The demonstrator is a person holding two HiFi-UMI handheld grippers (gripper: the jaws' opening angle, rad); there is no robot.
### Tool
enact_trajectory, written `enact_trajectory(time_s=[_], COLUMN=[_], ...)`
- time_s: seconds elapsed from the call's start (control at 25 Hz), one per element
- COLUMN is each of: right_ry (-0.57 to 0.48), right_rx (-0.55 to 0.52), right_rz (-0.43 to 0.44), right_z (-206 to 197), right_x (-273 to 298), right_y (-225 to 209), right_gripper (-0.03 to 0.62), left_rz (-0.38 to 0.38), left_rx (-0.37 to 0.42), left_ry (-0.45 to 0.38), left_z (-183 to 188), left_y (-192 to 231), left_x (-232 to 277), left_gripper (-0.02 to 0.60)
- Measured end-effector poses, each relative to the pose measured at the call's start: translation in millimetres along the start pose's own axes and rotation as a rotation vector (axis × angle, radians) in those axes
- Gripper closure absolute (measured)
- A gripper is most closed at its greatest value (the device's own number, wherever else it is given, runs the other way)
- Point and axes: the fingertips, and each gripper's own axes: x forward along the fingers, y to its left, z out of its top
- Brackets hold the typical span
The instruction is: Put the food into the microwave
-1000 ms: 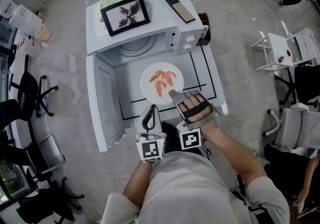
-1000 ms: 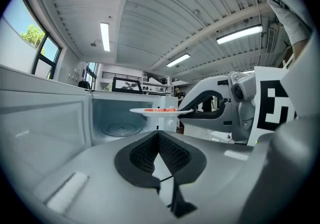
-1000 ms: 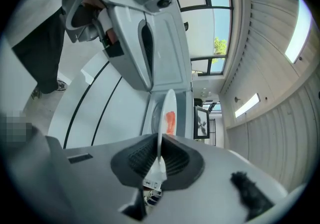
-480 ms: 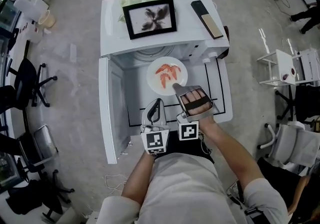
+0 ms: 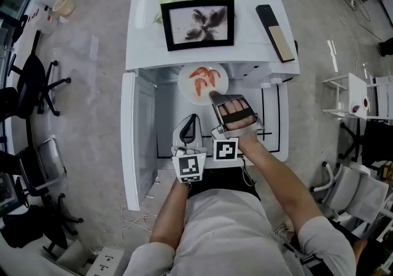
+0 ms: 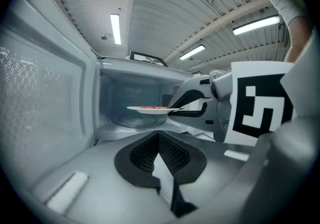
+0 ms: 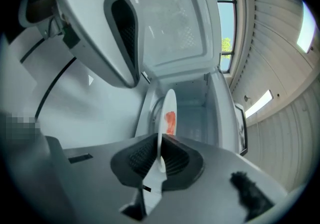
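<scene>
Right gripper [image 7: 160, 162] is clamped on the near rim of the plate [image 5: 186, 82], so the shrimp [image 5: 202, 77] ride level at the mouth of the open microwave [image 5: 144, 35] just ahead, while the left gripper [image 6: 159, 144], jaws together on nothing, hangs just beside it, out of the plate's way.

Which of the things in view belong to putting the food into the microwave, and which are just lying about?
Part of the job:
plate with the food on it
microwave, door open
right gripper, shut on the plate's rim

Just lying about:
framed picture on top of the microwave
dark block beside it
office chair
</scene>
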Motion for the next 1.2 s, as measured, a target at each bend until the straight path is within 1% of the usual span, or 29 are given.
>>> enact_trajectory(time_s=[0.24,0.44,0.6,0.72,0.88,1.04,1.2], right_ry=[-0.010,-0.034,-0.034,-0.021,-0.011,0.003,0.024], right_rx=[-0.007,-0.013,-0.008,-0.019,-0.043,-0.060,-0.062], right_rz=[0.016,0.025,0.043,0.049,0.037,0.054,0.049], right_z=[-7,-5,-6,-11,-8,-6,-7], right_x=[43,66,82,94,111,124,134], right_y=[-5,-8,-5,-5,-11,-11,-12], right_gripper=[0.568,0.568,0.568,0.568,0.568,0.568,0.568], left_rz=[0.042,0.057,0.067,0.080,0.099,0.095,0.090], left_rx=[-0.005,0.011,0.002,0.009,0.035,0.031,0.040], left_ry=[0.036,0.028,0.023,0.032,0.035,0.041,0.041], left_z=[-13,-12,-10,-11,-7,-8,-6], left_y=[16,28,37,43,49,46,44], left_x=[19,41,56,64,66,66,64], left_gripper=[0.574,0.574,0.574,0.574,0.574,0.574,0.574])
